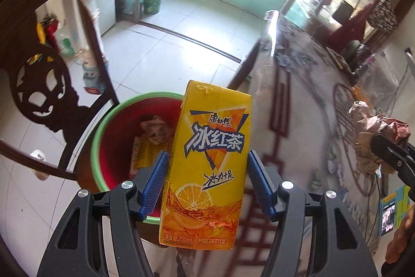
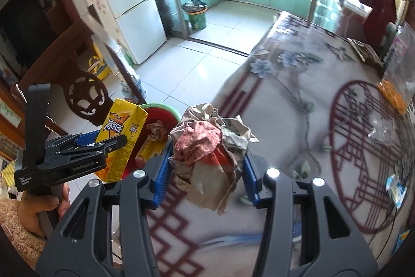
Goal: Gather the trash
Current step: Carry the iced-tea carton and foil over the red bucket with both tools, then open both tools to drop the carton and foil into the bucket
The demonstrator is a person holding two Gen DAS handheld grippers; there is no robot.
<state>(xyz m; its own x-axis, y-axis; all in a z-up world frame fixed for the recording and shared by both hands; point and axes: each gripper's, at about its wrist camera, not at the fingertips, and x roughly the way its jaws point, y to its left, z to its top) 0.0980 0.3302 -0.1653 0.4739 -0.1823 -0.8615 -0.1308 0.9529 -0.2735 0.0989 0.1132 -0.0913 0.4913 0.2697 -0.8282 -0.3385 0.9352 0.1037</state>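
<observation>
Because the trash must drop into the red bin [image 1: 114,147] just behind its fingers, the left gripper [image 1: 206,181] squeezes the yellow tea carton [image 1: 207,162] upright; the right gripper [image 2: 207,168] squeezes crumpled paper [image 2: 210,144] between its fingers, above the tabletop [image 2: 298,100].

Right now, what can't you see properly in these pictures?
- Bottom of the red bin: left wrist view, hidden by the yellow tea carton.
- Small print on the carton's base: too tiny.
- Left gripper: a gap shows beside the right pad, so the grip is unclear.
- Crumpled paper in the right gripper: its underside is hidden.
</observation>
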